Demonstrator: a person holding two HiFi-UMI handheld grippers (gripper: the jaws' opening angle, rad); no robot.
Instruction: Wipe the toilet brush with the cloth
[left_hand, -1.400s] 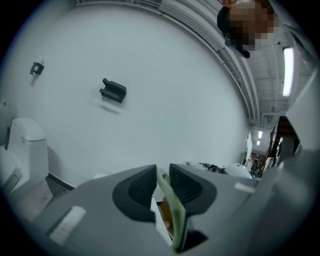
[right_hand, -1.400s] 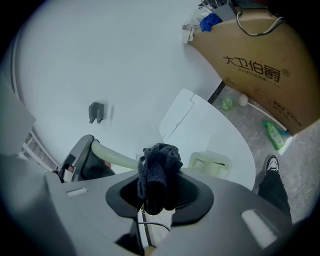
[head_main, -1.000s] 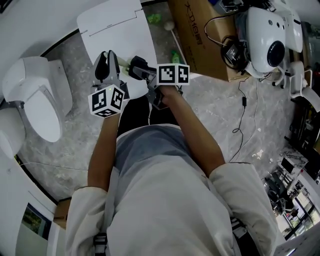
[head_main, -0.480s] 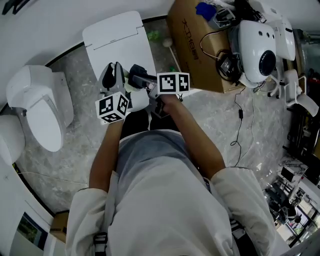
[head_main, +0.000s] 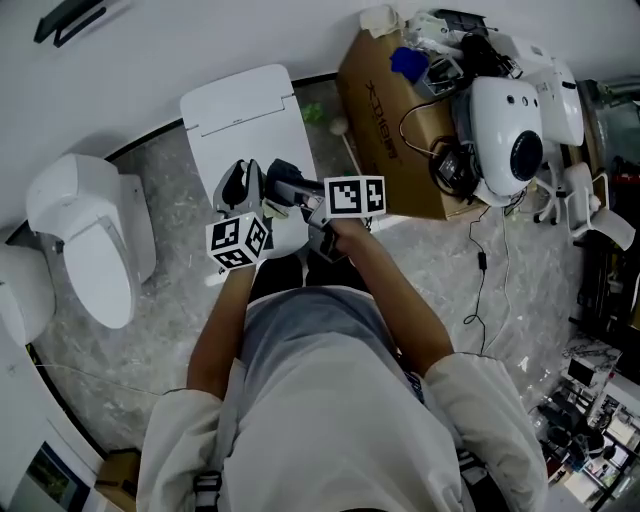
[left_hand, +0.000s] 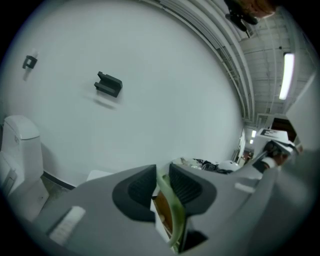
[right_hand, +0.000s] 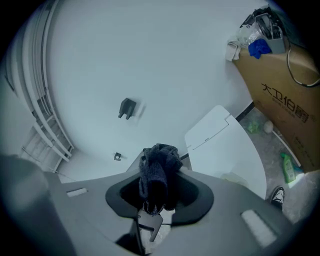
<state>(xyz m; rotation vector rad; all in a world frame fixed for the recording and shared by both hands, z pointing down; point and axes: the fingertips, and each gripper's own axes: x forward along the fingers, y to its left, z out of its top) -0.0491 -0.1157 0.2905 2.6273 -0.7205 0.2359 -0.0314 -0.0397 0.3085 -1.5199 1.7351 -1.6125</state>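
While both of the person's forearms reach forward, the two grippers sit side by side, each carrying one marker cube. The left gripper (head_main: 243, 185) has its fingers (left_hand: 137, 187) drawn in narrow on a thin pale green strip of the toilet brush (left_hand: 172, 210). The strip runs upright through the slit between the two dark pads and curves down below them. How the rest of the brush lies cannot be told.

Just to the right of it, the right gripper (head_main: 285, 180) has its two fingers (right_hand: 192, 192) closed on one dark cloth (right_hand: 157, 170). The cloth is bunched between the pads, with a fold standing up above the fingertips and a frayed end hanging below them. From above, the fingertips of the two grippers are very near each other, but no view shows whether cloth and brush touch.

Beyond the fingertips stands a white toilet (head_main: 240, 110) with a flat closed lid, and a second white toilet (head_main: 85, 235) stands well off to their left. To the right of the fingers sits one cardboard box (head_main: 385, 85) with loose items on top, and one green bottle (right_hand: 288, 168) lies on the grey stone floor (head_main: 420, 215) at its foot. Farthest off, the pale wall (left_hand: 150, 75) carries two small dark fittings (left_hand: 108, 84).
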